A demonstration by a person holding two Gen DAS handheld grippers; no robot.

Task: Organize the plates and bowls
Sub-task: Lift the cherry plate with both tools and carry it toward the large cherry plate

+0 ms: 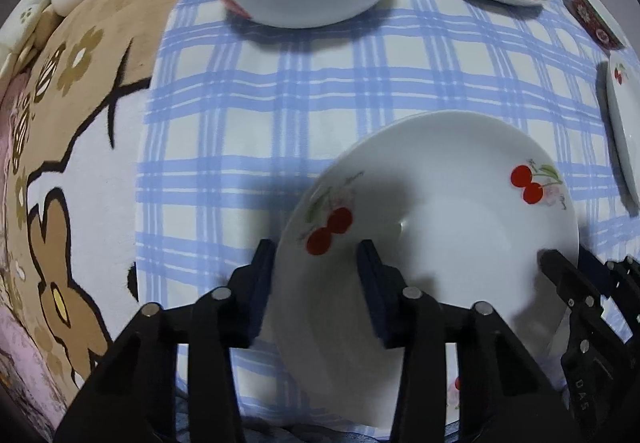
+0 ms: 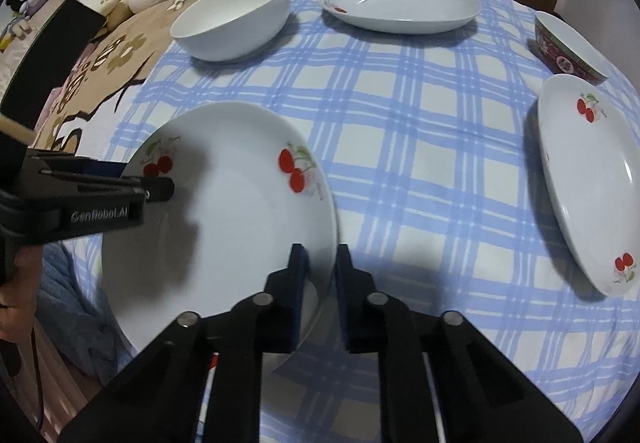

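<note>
2 grips on 1 dish, and plenty to lose. Biggest worry: dropping the cherry plate [image 1: 440, 223] back onto the plaid cloth [image 2: 400, 123], if lifted with an uneven hold. Looks soft and rumpled under that cloth, so likely to rock the plate on any 1-sided lift. Next: slipping out of the right tongs [image 2: 322, 255], given a glazed, sloping rim and only a small bite near the edge. Then: tilting down toward the left, if raised by the right alone before securing the left tongs [image 1: 316, 255]. Smallest: chipping the rim, by squeezing too hard or by knocking it against the second plate [image 2: 592, 183] at the right during the carry.

Sits at the near side of the cloth, well apart from the white bowl [image 2: 232, 19] and the third plate [image 2: 400, 7] at the far side. Right tongs clamped on the plate's near right rim, 1 finger inside the well and 1 outside, with almost no gap. Left tongs straddling the opposite rim, 1 finger [image 1: 264, 267] just outside the edge and the other over the inner slope, standing fairly wide; cannot tell whether pressing on the plate yet.
</note>
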